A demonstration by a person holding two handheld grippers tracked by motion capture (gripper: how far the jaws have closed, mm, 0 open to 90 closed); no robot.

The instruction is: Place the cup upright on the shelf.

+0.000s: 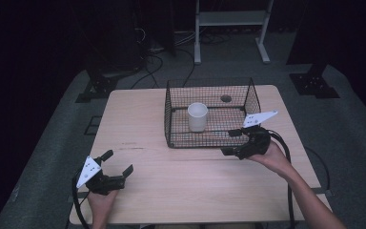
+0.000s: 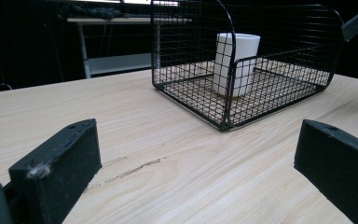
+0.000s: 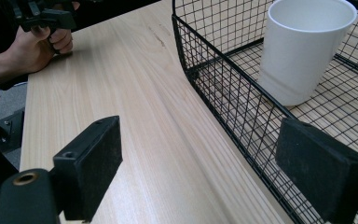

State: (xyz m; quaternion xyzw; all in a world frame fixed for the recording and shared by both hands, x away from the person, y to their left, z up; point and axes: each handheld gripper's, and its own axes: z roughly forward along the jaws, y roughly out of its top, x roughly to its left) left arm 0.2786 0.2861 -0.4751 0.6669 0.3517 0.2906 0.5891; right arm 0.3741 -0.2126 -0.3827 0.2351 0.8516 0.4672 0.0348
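A black wire basket (image 1: 209, 144) stands on the far middle of the wooden table (image 1: 181, 183). Upright inside it is a white cup (image 1: 197, 116), also seen in the left gripper view (image 2: 237, 63) and the right gripper view (image 3: 303, 51). My right gripper (image 1: 227, 142) sits at the basket's near right corner. Its jaws are open and straddle the basket's front wire wall (image 3: 223, 93), not touching it, with the gripper's middle (image 3: 200, 158) over the wall. My left gripper (image 1: 119, 161) rests open at the near left, holding nothing, its middle (image 2: 196, 158) over bare wood facing the basket (image 2: 191, 42).
A small round hole (image 1: 226, 98) in the tabletop lies under the basket's far side. Beyond the table stand a white metal frame (image 1: 231, 28), dark stand bases (image 1: 314, 83) and floor cables (image 1: 152, 62). The hand with the left gripper (image 3: 42, 16) appears far off at the table's edge.
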